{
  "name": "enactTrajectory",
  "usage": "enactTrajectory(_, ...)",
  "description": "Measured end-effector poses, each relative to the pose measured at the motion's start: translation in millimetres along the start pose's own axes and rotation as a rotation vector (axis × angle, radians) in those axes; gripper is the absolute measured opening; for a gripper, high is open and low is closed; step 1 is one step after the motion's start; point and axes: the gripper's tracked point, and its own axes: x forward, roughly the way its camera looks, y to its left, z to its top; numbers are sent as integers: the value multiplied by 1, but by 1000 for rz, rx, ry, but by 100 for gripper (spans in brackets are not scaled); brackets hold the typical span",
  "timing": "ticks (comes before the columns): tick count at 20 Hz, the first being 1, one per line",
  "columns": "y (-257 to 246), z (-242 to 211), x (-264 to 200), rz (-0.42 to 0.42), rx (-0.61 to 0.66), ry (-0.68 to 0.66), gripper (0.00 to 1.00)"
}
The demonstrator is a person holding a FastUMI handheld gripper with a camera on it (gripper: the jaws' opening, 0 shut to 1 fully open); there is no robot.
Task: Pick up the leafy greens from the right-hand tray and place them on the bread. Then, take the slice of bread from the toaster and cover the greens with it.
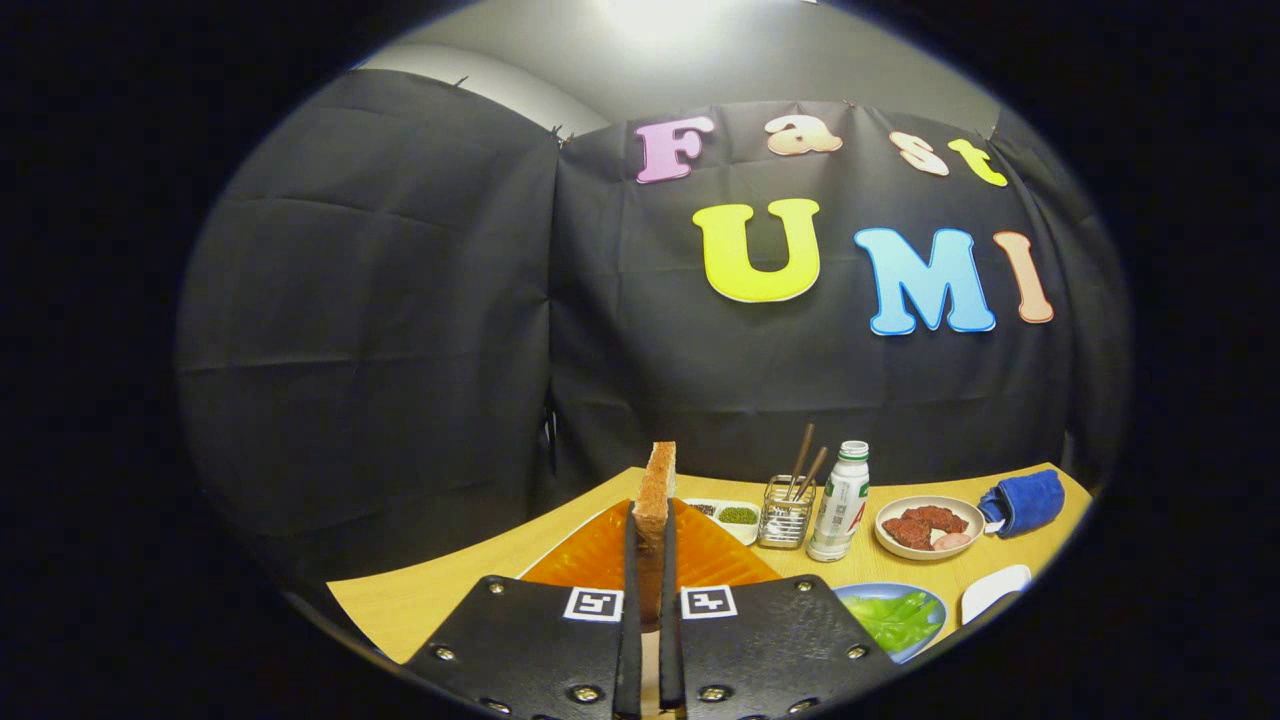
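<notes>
Gripper view shows the tool (650,570) closed narrow on a slice of bread (657,490), held upright on its edge above the orange plate (715,555). The slice looks light, dry and crumbly, so a gentle pinch low on the flat faces suits it. Soft, glossy greens (893,617) lie in the blue dish (935,600) on the wooden surface (440,600).

Overhead ceiling glare, dim booth, fisheye-warped edges

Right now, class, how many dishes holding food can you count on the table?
3, perhaps more hidden: a blue plate of greens beside the gripper holding bread; meat bowl behind; small seasoning dish by the chopstick holder.
</notes>
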Motion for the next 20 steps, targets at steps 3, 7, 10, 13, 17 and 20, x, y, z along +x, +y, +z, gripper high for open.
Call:
enactTrajectory(3, -9, 19, -12, 5, 11, -18, 7)
enactTrajectory(7, -28, 29, -27, -14, 14, -39, 7)
enactTrajectory(10, -47, 20, -40, -17, 29, -26, 7)
enactTrajectory(13, -70, 10, -56, -40, 44, -7, 7)
enactTrajectory(17, -100, -2, -68, -85, 61, -4, 7)
enactTrajectory(20, -118, -13, -76, -117, 72, 2, 7)
